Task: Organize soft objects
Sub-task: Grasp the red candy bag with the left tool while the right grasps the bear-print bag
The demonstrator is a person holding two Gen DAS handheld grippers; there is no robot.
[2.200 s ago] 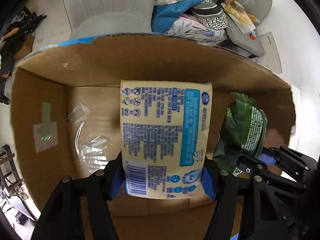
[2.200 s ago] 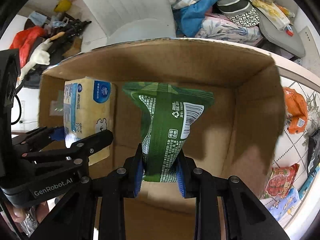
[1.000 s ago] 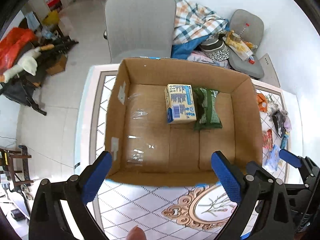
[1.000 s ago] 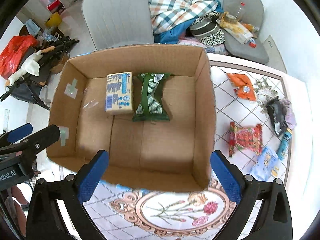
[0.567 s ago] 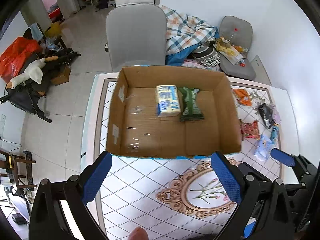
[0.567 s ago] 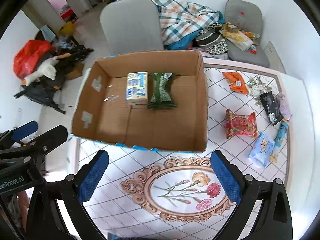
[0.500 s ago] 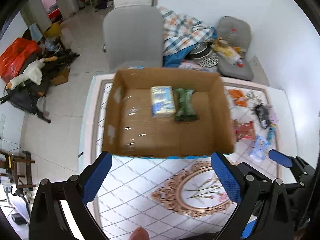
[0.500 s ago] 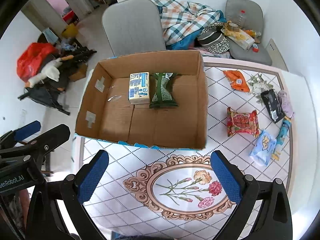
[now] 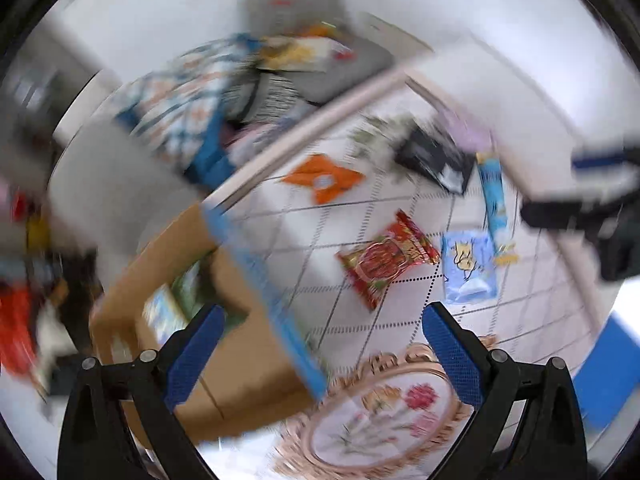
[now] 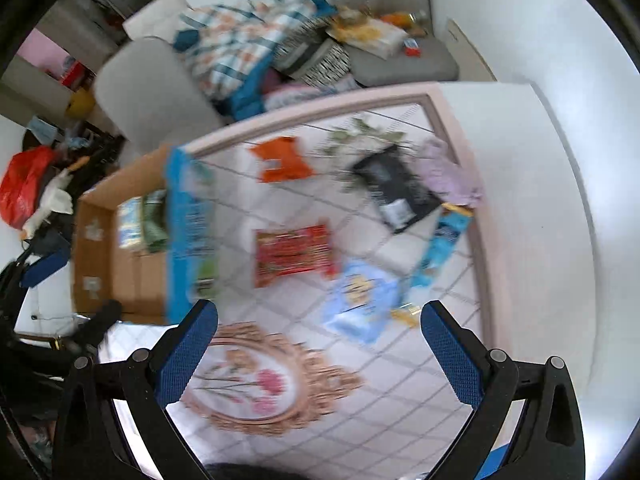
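Observation:
Both views are motion-blurred. The cardboard box (image 9: 224, 356) sits at the left, holding the yellow tissue pack (image 9: 160, 316) and green packet (image 9: 192, 284); the box also shows in the right wrist view (image 10: 128, 280). On the patterned table lie a red snack bag (image 9: 384, 258) (image 10: 294, 254), a light blue pack (image 9: 468, 266) (image 10: 360, 300), an orange packet (image 9: 322, 178) (image 10: 280, 158), a black pouch (image 9: 436, 158) (image 10: 396, 188) and a blue tube (image 9: 494, 200) (image 10: 444, 240). My left gripper (image 9: 320, 352) and right gripper (image 10: 320, 348) are open and empty above the table.
A lilac cloth (image 10: 448, 168) lies by the black pouch. A grey chair (image 10: 148, 92) and a pile of clothes (image 10: 248, 48) stand behind the table. The right gripper's body shows at the right edge of the left wrist view (image 9: 592, 200).
Both grippers let go of the tissue pack and green packet in the box, opened, drew back and up, then swung right toward the loose packets on the table.

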